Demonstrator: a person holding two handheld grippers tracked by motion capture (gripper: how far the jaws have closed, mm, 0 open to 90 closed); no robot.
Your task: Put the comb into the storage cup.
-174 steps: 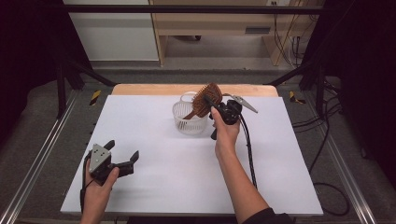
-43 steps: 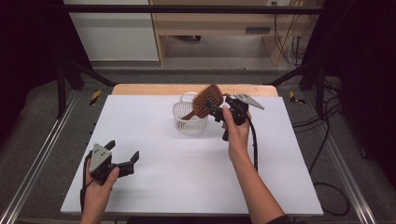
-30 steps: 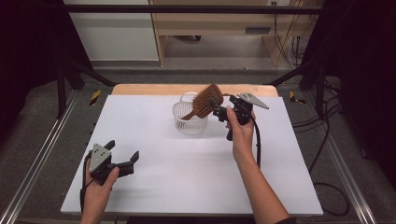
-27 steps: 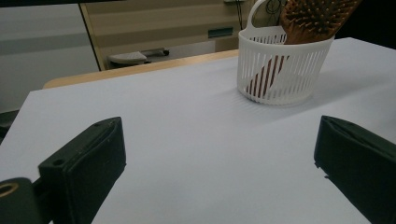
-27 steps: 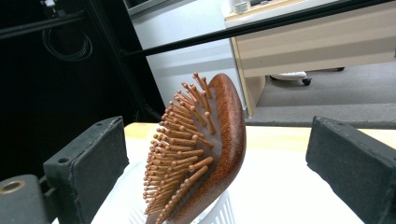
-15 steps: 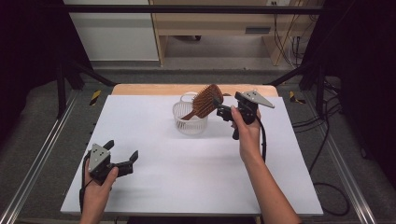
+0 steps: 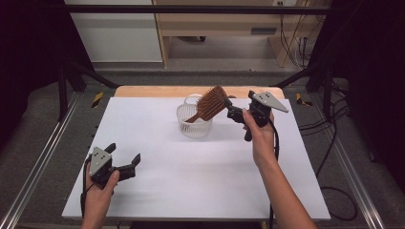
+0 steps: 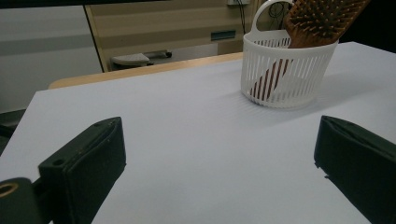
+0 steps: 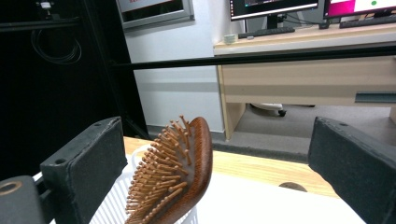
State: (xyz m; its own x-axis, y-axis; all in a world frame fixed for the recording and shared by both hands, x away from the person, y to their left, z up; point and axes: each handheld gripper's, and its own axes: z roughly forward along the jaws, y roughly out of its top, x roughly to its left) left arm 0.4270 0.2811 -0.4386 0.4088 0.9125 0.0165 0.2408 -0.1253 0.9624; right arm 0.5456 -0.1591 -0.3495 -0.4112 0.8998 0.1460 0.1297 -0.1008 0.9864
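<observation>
- Spread wide, both pairs of jaws: our right gripper [image 7: 232, 110] hangs empty just right of the brush head, and our left gripper [image 7: 125, 161] sits low at the near left, well apart from everything.
- Now the white table [image 7: 162, 191], bare in front of us.
- Next the white slotted basket [image 7: 194, 120], standing near the far edge.
- Wooden hairbrush [image 7: 211, 102] stands handle-down in that basket, head leaning out over the rim, bristles showing.
</observation>
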